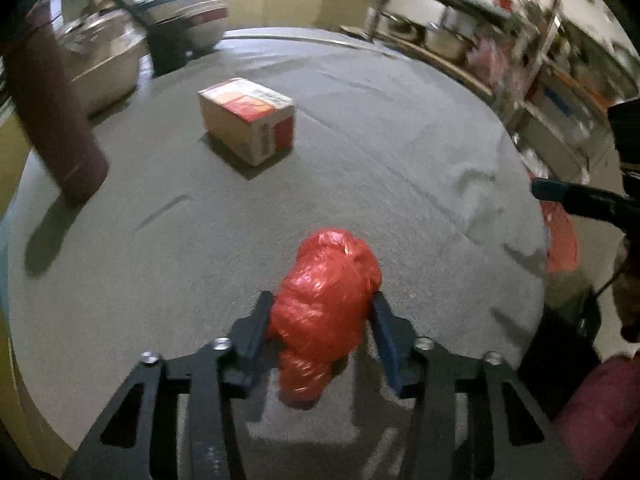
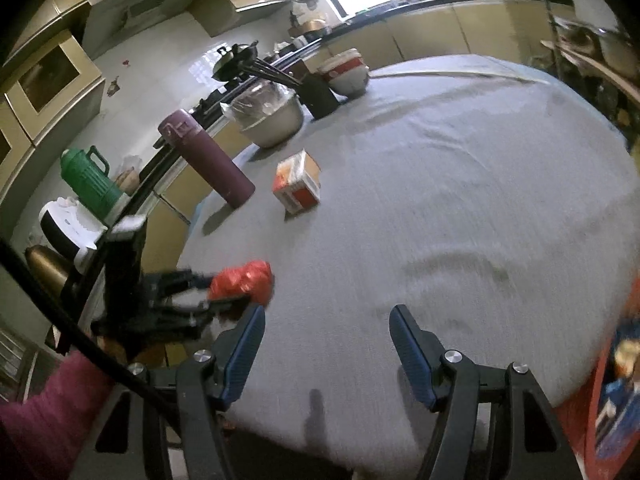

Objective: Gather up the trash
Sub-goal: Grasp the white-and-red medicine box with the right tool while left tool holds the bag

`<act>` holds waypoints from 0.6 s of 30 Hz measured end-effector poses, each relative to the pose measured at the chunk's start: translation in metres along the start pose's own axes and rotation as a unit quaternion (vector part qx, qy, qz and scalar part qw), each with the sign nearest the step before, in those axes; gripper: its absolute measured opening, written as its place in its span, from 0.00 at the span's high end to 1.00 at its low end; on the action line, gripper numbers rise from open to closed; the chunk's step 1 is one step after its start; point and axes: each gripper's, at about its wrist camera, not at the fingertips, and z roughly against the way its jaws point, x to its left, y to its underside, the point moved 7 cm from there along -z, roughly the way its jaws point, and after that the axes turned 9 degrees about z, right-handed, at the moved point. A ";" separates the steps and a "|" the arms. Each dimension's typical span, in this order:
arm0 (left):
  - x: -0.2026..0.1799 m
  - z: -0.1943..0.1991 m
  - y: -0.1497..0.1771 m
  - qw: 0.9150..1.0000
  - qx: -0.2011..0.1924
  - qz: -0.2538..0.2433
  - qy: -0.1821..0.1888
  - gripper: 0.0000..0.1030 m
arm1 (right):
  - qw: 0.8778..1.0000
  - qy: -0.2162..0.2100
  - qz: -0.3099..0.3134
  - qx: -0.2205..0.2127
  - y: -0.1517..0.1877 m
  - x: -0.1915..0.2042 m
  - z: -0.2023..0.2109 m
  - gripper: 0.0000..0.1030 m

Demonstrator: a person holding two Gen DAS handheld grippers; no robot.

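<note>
The crumpled red plastic bag (image 1: 326,308) is pinched between the two fingers of the left gripper (image 1: 322,320), low in the centre of the left wrist view, on the grey tablecloth (image 1: 400,160). The pads are seen pressed into both flanks of the bag, so it is judged to be gripped, though whether it is lifted clear of the cloth cannot be told. In the right wrist view the same bag (image 2: 244,280) appears at lower left, blurred.

The right gripper (image 2: 326,350) is held spread, with nothing between its fingers, above bare cloth at the bottom of its own view.

For the step in hand, the grip should be kept firm but not crushing, since thin plastic slips and springs back; the lower lobe of the bag hangs below the pads and could drag. The bag is best raised straight before being carried off.

A small cardboard box (image 1: 248,118) lies above centre in the left wrist view, well apart from the bag; it may also count as trash. A maroon flask (image 2: 206,158) stands to its left.

No bin is clearly seen. A red shape (image 1: 560,240) at the right edge of the left wrist view is cut off and cannot be identified. Much of the background is blurred.
</note>
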 end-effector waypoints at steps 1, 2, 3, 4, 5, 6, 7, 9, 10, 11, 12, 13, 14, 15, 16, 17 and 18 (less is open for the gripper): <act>0.003 0.003 0.000 1.000 -0.007 0.014 0.001 0.60 | 1.000 -0.003 0.003 0.001 -0.007 0.002 -0.005 0.33; 0.006 0.006 -0.001 1.000 -0.015 0.026 0.002 0.60 | 1.000 -0.006 0.009 0.002 -0.017 0.006 -0.014 0.33; 0.009 0.009 -0.001 0.999 -0.024 0.039 0.003 0.60 | 1.000 -0.009 0.016 0.005 -0.027 0.010 -0.024 0.33; 0.011 0.013 -0.001 0.998 -0.032 0.051 -0.001 0.61 | 1.000 -0.010 0.021 0.010 -0.035 0.013 -0.035 0.33; 0.012 0.016 0.000 0.998 -0.038 0.057 -0.004 0.61 | 1.000 -0.011 0.024 0.015 -0.046 0.017 -0.049 0.33; 0.012 0.020 0.000 0.997 -0.047 0.066 -0.009 0.61 | 0.999 -0.011 0.025 0.019 -0.054 0.020 -0.059 0.33; 0.013 0.024 0.000 0.996 -0.054 0.073 -0.011 0.61 | 0.999 -0.012 0.025 0.021 -0.063 0.023 -0.071 0.33; 0.012 0.034 0.000 0.993 -0.070 0.089 -0.019 0.61 | 0.999 -0.005 0.030 0.028 -0.081 0.029 -0.096 0.33; 0.013 0.039 0.001 0.992 -0.076 0.095 -0.026 0.61 | 0.999 0.005 0.036 0.035 -0.090 0.033 -0.110 0.33; 0.013 0.044 0.001 0.990 -0.083 0.102 -0.040 0.61 | 0.998 0.013 0.039 0.041 -0.097 0.036 -0.123 0.33; 0.015 0.049 0.002 0.989 -0.088 0.107 -0.052 0.61 | 0.998 0.017 0.041 0.043 -0.102 0.037 -0.132 0.33; 0.015 0.054 0.002 0.987 -0.093 0.112 -0.062 0.61 | 0.998 0.027 0.042 0.046 -0.109 0.040 -0.145 0.33; 0.017 0.058 0.002 0.986 -0.098 0.119 -0.069 0.61 | 0.997 0.034 0.042 0.051 -0.113 0.041 -0.154 0.33; 0.020 0.063 0.002 0.983 -0.102 0.127 -0.078 0.61 | 0.997 0.039 0.041 0.054 -0.116 0.041 -0.163 0.33; 0.022 0.068 0.002 0.981 -0.106 0.136 -0.090 0.61 | 0.996 0.044 0.041 0.060 -0.119 0.042 -0.171 0.33; 0.025 0.071 0.002 0.979 -0.109 0.144 -0.096 0.61 | 0.995 0.057 0.044 0.069 -0.121 0.042 -0.182 0.33; 0.027 0.075 0.002 0.977 -0.110 0.154 -0.102 0.61 | 0.993 0.076 0.045 0.075 -0.122 0.040 -0.190 0.33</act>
